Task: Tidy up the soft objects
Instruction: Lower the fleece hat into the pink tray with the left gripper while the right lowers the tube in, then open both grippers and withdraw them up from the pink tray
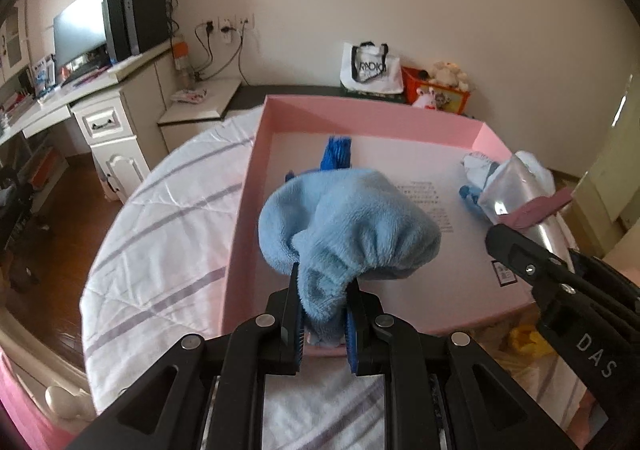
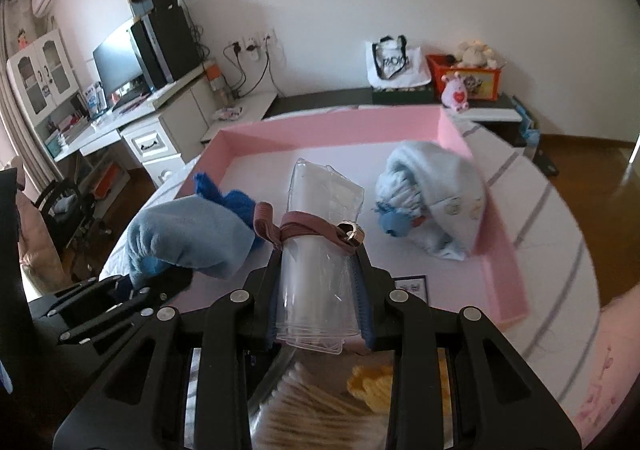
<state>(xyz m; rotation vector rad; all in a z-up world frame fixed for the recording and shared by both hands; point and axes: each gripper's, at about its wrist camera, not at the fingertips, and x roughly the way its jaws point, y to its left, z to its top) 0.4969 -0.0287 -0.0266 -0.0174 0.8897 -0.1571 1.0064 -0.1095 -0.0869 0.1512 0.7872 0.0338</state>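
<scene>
My left gripper [image 1: 323, 306] is shut on a light blue fleece cloth [image 1: 352, 217] and holds it over the near left part of the pink tray [image 1: 240, 209]; the cloth also shows in the right wrist view [image 2: 188, 238]. A dark blue fuzzy piece [image 1: 338, 151] pokes out behind it. My right gripper [image 2: 318, 254] is shut on a clear plastic case [image 2: 320, 217] wrapped with a mauve strap [image 2: 308, 232], held over the tray's near edge. A pale blue bundle of soft clothes [image 2: 436, 193] lies in the tray's right corner.
The tray [image 2: 500, 266] sits on a striped white quilt [image 1: 160, 234]. A desk with monitor [image 1: 80, 29] stands at the left. A white tote bag [image 1: 370, 67] and an orange toy box [image 1: 440, 89] line the far wall. Yellow fabric [image 2: 370, 380] lies under my right gripper.
</scene>
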